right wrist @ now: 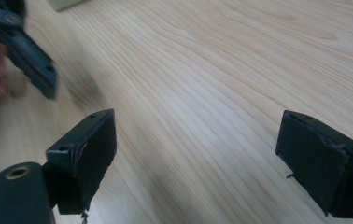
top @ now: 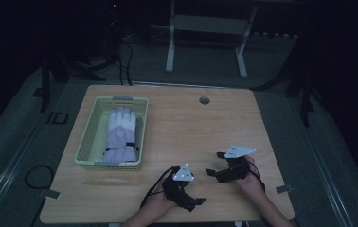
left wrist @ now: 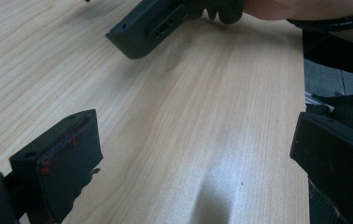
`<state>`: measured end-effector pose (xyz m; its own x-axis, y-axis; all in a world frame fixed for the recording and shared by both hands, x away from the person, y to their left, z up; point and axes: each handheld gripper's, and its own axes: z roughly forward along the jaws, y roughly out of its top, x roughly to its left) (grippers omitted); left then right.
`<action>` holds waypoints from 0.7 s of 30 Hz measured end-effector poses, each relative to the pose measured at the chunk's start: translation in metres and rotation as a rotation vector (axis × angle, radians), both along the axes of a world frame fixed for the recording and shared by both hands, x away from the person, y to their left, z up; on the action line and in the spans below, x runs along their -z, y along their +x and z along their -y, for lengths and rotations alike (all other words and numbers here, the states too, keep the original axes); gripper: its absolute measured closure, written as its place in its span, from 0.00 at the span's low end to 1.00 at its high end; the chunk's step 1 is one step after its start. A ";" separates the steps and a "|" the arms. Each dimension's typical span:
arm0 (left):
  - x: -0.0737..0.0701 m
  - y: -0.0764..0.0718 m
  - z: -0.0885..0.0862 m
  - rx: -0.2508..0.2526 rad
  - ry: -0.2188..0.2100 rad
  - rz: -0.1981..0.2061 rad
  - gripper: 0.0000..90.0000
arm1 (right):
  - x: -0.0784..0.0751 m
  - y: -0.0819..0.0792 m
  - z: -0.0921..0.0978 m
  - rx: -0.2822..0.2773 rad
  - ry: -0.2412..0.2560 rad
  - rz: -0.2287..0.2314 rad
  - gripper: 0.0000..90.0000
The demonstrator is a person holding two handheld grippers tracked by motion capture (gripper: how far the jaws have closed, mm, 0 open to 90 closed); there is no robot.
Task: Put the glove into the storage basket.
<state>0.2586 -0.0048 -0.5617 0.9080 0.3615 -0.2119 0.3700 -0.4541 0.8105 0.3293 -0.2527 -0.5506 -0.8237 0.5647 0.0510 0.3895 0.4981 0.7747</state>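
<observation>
Both grippers (top: 200,202) (top: 215,164) rest low on the table (top: 186,127), fingers spread.

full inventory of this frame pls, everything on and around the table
table: 1, light wood, centre of the high view
basket: 1, pale yellow-green mesh, left part of the table
glove: 1, white and pale purple, lying in the basket
hole: 1, round, grey, far edge of the table
frame: 1, white metal, on the floor beyond the table
cables: several, black, on the floor at far left
left gripper: 1, black, jaws open, near edge of the table
right gripper: 1, black, jaws open, right of the left gripper
</observation>
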 end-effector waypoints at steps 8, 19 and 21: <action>0.004 -0.006 -0.001 -0.001 0.003 0.016 0.03 | 0.006 -0.009 0.019 0.030 -0.014 -0.009 0.14; 0.005 -0.007 -0.004 -0.002 -0.019 0.022 0.03 | 0.012 -0.010 0.023 0.061 -0.023 0.003 0.14; 0.005 -0.007 -0.004 -0.001 -0.019 0.022 0.03 | 0.012 -0.010 0.023 0.066 -0.025 0.011 0.14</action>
<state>0.2520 -0.0012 -0.5670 0.9120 0.3589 -0.1986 0.3525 -0.4383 0.8268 0.3194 -0.2761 -0.5625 -0.7850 0.6189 0.0277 0.4139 0.4907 0.7668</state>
